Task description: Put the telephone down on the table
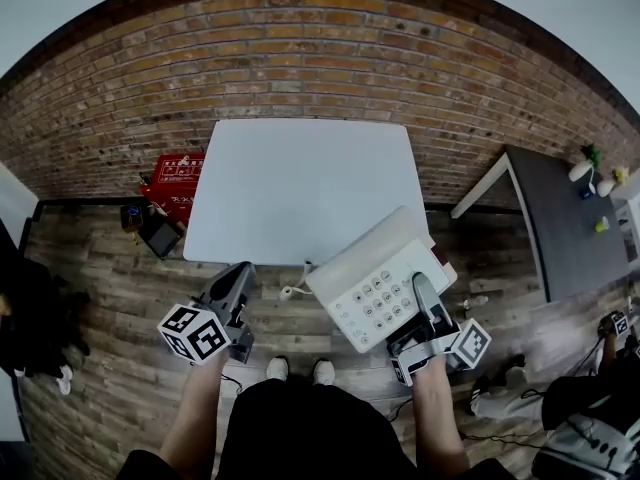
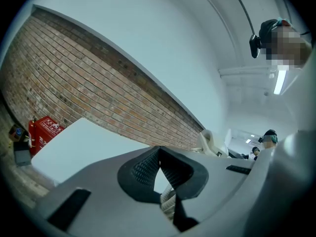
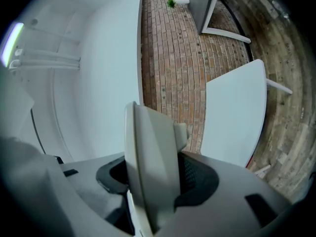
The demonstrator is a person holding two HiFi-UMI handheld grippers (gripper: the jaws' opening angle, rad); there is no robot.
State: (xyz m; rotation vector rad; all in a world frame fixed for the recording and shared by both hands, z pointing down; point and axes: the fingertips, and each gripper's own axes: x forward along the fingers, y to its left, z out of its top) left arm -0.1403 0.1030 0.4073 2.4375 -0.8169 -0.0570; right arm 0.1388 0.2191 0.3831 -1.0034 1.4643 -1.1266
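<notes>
Over table (image 1: 300, 188) edge | right tool (image 1: 423, 286) grips telephone (image 1: 365, 293) | left tool (image 1: 238, 274) apparently closed

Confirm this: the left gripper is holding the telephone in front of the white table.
Wrong in one respect: the right gripper, not the left gripper, is holding the telephone in front of the white table. The right gripper view shows its fingers closed on the telephone's edge.
</notes>
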